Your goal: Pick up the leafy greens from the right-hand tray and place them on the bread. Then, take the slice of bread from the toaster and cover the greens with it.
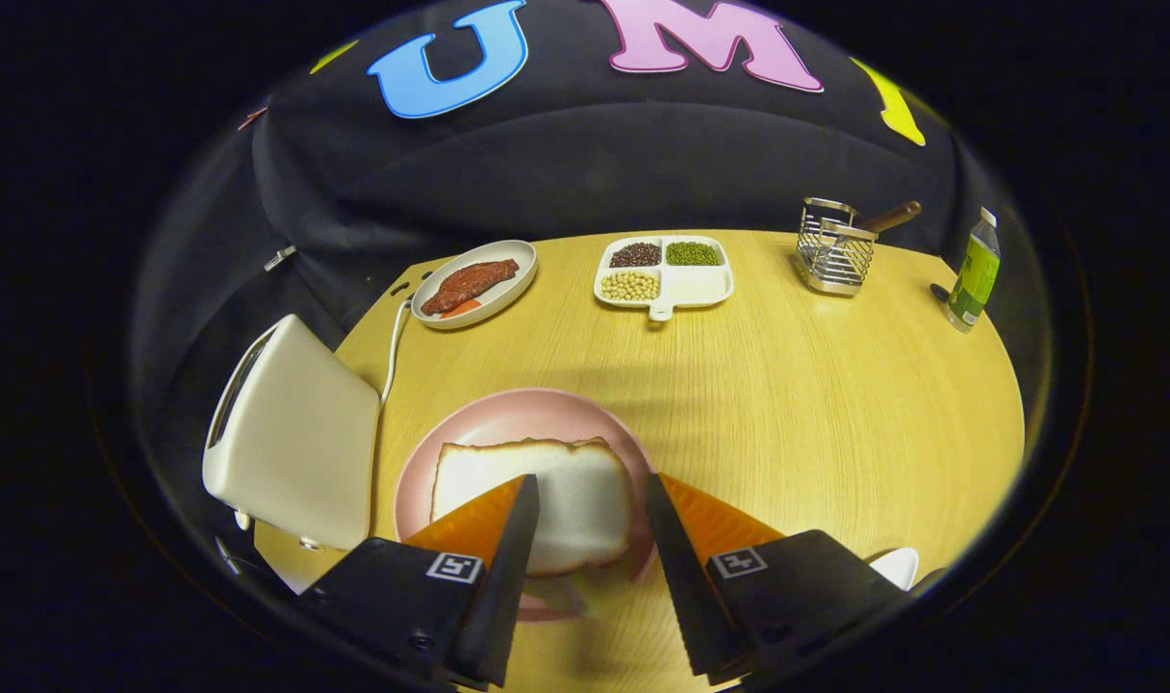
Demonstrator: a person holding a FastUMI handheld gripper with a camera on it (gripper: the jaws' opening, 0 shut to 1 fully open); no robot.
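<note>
A slice of white bread (pixel 546 500) lies flat on a pink plate (pixel 508 409) just ahead of my fingers, its near edge showing between them. My gripper (pixel 593 496) hangs above the plate and stands open, with nothing held between its fingers. A white toaster (pixel 292 433) stands left of the plate, at the table's left edge, tilted in this view; its slot is too edge-on to see inside. The rim of a white dish (pixel 898 563) peeks out behind my right finger; its contents are hidden.
At the back of the round wooden table (pixel 835 404) sit an oval plate with a piece of meat (pixel 474 282), a divided white tray of beans (pixel 664 269), a wire utensil holder (pixel 835 252) and a green bottle (pixel 973 274). The toaster's white cord (pixel 393 351) runs back along the left.
</note>
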